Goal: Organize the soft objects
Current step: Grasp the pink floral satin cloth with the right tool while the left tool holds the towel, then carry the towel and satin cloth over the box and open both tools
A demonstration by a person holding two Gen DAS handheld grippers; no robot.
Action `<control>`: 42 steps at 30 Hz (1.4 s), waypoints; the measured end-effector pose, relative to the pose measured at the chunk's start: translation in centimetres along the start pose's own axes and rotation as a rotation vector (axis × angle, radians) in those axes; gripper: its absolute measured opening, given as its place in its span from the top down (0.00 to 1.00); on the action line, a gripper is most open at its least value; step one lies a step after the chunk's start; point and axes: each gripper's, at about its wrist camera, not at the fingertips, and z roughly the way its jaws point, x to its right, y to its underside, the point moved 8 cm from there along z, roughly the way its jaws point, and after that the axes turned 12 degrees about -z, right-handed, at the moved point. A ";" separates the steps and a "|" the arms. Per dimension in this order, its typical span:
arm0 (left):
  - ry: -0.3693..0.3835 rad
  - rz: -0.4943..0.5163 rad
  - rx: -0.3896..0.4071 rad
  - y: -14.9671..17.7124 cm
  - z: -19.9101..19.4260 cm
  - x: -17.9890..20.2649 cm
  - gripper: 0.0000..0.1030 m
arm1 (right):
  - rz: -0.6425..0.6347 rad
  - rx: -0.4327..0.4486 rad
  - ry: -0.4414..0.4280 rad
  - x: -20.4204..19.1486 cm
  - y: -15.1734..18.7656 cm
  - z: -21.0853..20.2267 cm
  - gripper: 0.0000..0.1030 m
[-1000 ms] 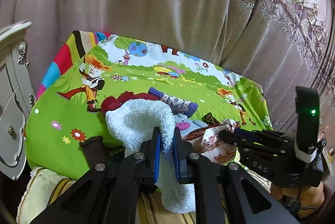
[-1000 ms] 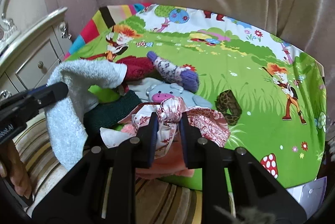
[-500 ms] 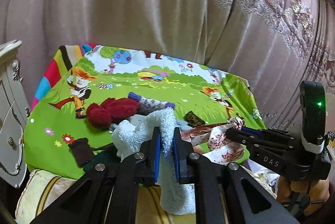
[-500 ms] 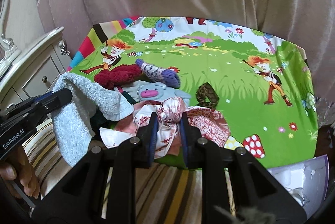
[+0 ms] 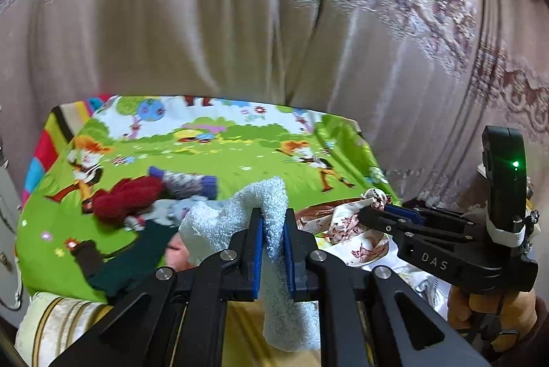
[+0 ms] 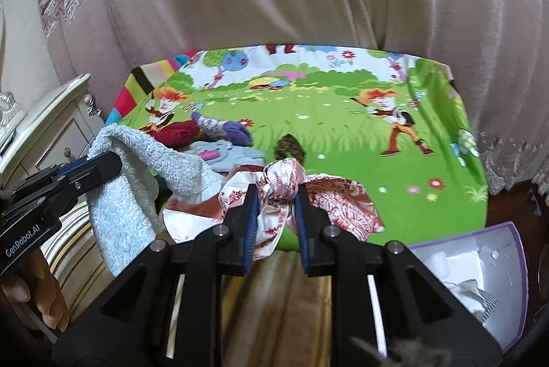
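Terry-cloth towel [image 5: 271, 205], pale blue, is being pinched between the blue pads of the left gripper [image 5: 273, 229] in the left wrist view; the jaws are standing nearly together on a fold, with one end of the towel draping over the fingers and the other hanging below them. Beyond the gripper, a cartoon-printed green play mat [image 5: 240, 161] is lying flat, bearing a red knitted piece [image 5: 127, 199], a purple patterned sock [image 5: 187, 183] just beside it, and a dark green cloth [image 5: 137, 260] at the near edge. At right, the right gripper [image 5: 374, 209] is clamping a white cloth with red print [image 5: 346, 223], and a hand [image 5: 490, 308] is gripping its handle. A beige curtain [image 5: 240, 24] is hanging behind the mat.

Right wrist view: the right gripper [image 6: 274, 212] is holding the red-printed white cloth [image 6: 284, 178], its jaws pressed on a bunched knot while the rest is trailing onto the mat's [image 6: 343, 133] near edge. At left, the left gripper [image 6: 99, 166] is carrying the towel [image 6: 137, 175], which is sagging down both sides of its fingers. A grey plush item with a pink patch [image 6: 219, 156] and a small brown spotted item [image 6: 290, 147] are resting on the mat behind the cloth. A white nightstand [image 6: 51, 113] is standing at far left, and an open box [image 6: 480, 264] is sitting at lower right.
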 end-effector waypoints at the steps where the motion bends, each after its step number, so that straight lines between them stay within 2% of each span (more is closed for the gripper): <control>1: 0.011 0.010 -0.005 0.1 0.1 0.7 0.89 | 0.010 0.004 0.012 0.7 0.3 -0.5 0.77; 14: 0.172 0.130 -0.093 2.1 2.4 11.1 0.89 | 0.141 0.008 0.167 9.8 4.4 -5.6 0.77; 23: 0.236 0.186 -0.185 4.7 4.8 16.1 0.89 | 0.196 -0.013 0.254 14.3 7.1 -7.5 0.77; 34: 0.282 0.202 -0.312 7.5 8.8 19.6 0.89 | 0.241 -0.047 0.354 18.4 9.7 -8.6 0.77; 41: 0.284 0.194 -0.363 8.3 10.4 19.8 0.84 | 0.257 -0.051 0.381 19.9 10.1 -8.8 0.74; 42: 0.285 0.196 -0.362 8.3 10.4 19.8 0.80 | 0.259 -0.052 0.384 20.0 10.2 -8.8 0.74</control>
